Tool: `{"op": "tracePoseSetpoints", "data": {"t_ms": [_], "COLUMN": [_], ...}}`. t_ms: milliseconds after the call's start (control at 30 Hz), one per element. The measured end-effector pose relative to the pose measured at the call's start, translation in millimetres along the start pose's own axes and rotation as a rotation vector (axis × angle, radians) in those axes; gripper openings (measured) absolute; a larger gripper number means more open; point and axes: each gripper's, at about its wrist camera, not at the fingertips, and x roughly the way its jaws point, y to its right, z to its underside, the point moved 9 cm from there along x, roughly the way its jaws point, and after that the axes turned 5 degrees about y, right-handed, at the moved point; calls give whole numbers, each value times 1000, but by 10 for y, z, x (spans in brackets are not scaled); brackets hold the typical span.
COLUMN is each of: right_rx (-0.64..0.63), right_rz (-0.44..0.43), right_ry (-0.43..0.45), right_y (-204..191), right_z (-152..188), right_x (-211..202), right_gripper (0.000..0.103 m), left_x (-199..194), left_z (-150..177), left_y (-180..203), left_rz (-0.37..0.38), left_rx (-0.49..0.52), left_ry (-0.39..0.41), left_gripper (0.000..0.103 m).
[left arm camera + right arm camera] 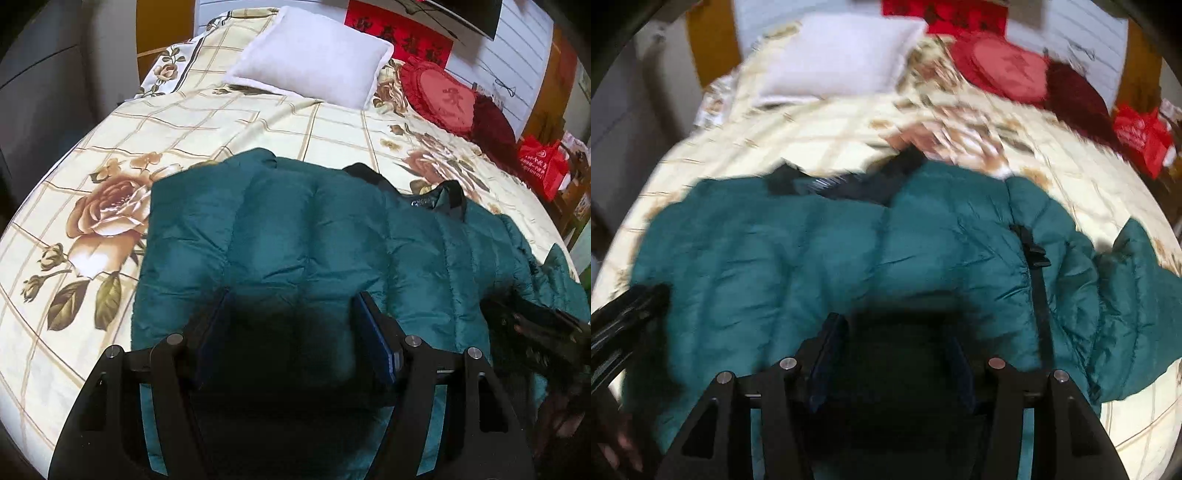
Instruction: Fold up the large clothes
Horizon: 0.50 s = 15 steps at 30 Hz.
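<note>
Jacket (pixel 295 229): one, teal | pillow (pixel 314 62): one | red cushions (pixel 443 96): apparently two

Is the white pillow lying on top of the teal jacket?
No. The white pillow lies at the head of the bed, apart from the teal jacket, with bare floral bedspread between them.

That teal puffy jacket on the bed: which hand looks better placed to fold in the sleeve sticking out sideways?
Probably the right. The loose sleeve lies on the right gripper's side of the teal jacket; the left gripper sits over the already squared-off side.
</note>
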Motion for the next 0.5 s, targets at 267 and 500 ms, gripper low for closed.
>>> {"op": "tracePoseSetpoints", "data": {"t_ms": [267, 500], "right_rx": [-21, -8], "right_rz": [6, 59], "right_ry": [80, 6], "right_y": [100, 371], "right_z": [-39, 254], "right_x": [-408, -250], "right_gripper": [53, 53], "left_x": [55, 75], "left_z": [54, 63], "left_y": [46, 42], "left_rz": [-32, -25], "left_rx": [43, 39], "left_ry": [4, 4], "left_gripper": [68, 71]}}
